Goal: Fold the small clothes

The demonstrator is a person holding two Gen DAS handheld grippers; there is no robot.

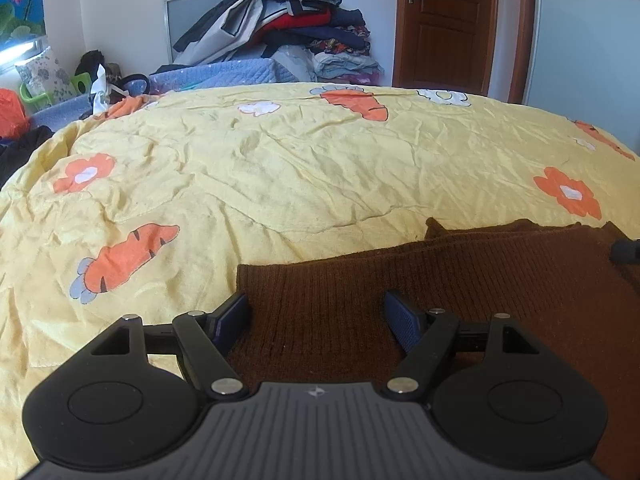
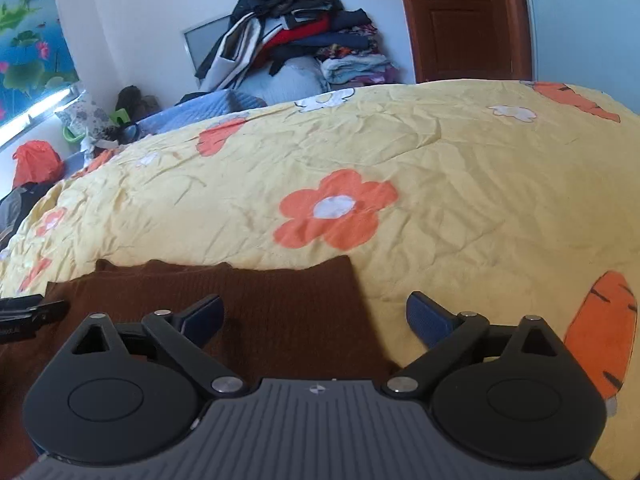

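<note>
While both pairs of jaws stand wide apart and grip nothing, the folded brown ribbed knit garment (image 1: 400, 280) lies flat on the bed beneath them. The left gripper (image 1: 316, 312) hovers over the garment's left part, its blue-padded fingers (image 1: 404, 320) spread with only brown knit showing in the gap, and the left finger sits right at the cloth's left edge. The right gripper (image 2: 314, 316) is opened even wider: its left finger is over the knit, its right finger is over bare bedding, and the garment's right edge runs down between them. Neither set of pads presses the fabric. At the left margin of the right wrist view the black tip of the other gripper shows above the brown cloth. Under the garment spreads a wrinkled yellow bedspread printed with orange flowers and carrots (image 2: 440, 152), which fills most of both views. Beyond its far edge lies a blue quilted cover (image 1: 224, 74), and behind that a tall heap of mixed dark, red and pale clothes (image 1: 280, 12) leans against the white wall. A brown wooden door (image 1: 444, 20) stands to the right of the heap, and a blue lotus-flower picture (image 2: 28, 40) hangs at far left.
</note>
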